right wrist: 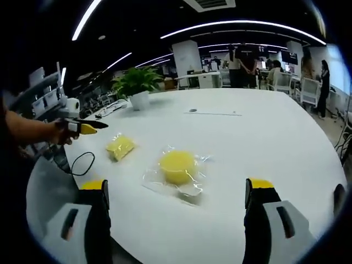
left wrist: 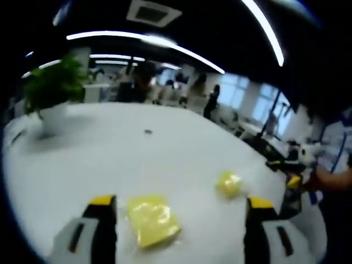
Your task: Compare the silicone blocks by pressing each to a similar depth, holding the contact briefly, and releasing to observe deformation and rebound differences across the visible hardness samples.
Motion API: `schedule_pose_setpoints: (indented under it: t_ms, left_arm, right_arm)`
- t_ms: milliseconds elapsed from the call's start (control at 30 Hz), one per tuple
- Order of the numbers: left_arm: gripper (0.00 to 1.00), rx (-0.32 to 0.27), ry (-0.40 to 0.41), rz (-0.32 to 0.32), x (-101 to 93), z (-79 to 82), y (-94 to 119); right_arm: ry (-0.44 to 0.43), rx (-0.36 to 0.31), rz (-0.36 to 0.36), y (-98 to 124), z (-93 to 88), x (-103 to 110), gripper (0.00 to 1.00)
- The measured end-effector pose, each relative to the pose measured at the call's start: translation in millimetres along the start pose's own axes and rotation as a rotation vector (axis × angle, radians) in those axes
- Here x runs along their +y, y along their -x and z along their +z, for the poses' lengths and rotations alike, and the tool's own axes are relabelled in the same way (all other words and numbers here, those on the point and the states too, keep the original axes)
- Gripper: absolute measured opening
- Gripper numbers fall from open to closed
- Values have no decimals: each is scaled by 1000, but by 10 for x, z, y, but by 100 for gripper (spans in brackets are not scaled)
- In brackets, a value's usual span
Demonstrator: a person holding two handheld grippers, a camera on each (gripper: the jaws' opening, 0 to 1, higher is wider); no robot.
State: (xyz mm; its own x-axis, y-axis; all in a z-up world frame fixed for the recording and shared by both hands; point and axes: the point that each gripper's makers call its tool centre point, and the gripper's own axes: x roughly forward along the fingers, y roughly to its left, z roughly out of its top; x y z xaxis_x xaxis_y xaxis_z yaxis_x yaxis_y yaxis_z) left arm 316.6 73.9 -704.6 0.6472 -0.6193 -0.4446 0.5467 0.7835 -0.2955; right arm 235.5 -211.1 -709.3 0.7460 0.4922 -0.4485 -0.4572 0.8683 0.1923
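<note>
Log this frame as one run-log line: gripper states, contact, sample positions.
left gripper: open, no contact | right gripper: open, no contact | square yellow block, round yellow block: on white table, unpressed

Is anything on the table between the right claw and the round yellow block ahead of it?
Nothing visible. The right claw is open, with bare white table up to the round yellow block in its clear wrap.

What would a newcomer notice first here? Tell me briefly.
Bright yellow silicone samples in clear wrap on the white table: a round block centred ahead of the open right gripper, and a square block between the open left gripper's fingers. A potted plant stands farther back.
</note>
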Motion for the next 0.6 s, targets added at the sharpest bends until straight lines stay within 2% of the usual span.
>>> schedule_pose_setpoints:
  t_ms: [67, 133, 167, 200, 300, 500, 600]
  left_arm:
    - [100, 24, 4, -23, -71, -14, -104]
    - [100, 93, 4, -39, -141, -88, -199]
    - [100, 108, -5, -51, -186, -82, -259]
    - [100, 86, -4, -56, -205, -26, -306]
    - [100, 85, 23, -76, -278, 78, -463]
    - [100, 67, 122, -106, -352, 222, -759]
    - [99, 72, 155, -115, -388, 244, -899]
  right_arm:
    - [-5, 1, -12, 17, -15, -31, 97]
    - [-12, -2, -17, 45, -12, -32, 97]
    - [-12, -2, -18, 49, -16, -38, 97]
    - [-12, -3, -19, 56, -19, -40, 97]
    - [-22, -4, -23, 66, -30, -48, 97]
    - [-23, -10, -27, 93, -34, -40, 97]
    - [-66, -33, -36, 136, 9, -72, 97]
